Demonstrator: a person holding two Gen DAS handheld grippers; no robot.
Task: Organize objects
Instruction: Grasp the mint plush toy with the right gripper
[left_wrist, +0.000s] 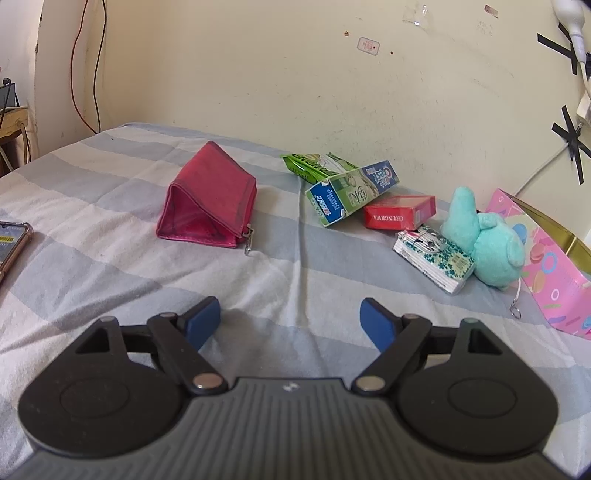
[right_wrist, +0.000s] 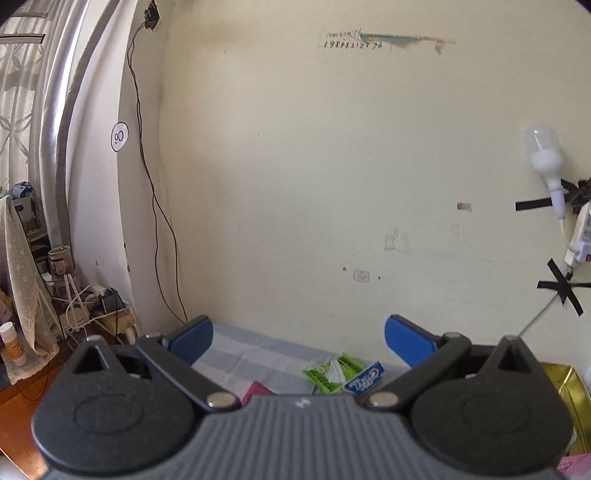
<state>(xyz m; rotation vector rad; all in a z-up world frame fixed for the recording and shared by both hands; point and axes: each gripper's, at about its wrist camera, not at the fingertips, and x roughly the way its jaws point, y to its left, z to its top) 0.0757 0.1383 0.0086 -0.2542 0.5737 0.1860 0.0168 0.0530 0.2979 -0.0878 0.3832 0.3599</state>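
Both claws (left_wrist: 290, 319) (right_wrist: 298, 341) empty; pouch (left_wrist: 210, 195) untouched.

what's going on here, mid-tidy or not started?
Nothing is held right now. The left gripper hangs open over the striped bedsheet, aimed at the clutter: red pouch, toothpaste box, red carton, tissue pack, teal plush, all loose beside the pink bag. The right gripper is wide open and empty, pointing mostly at the wall.
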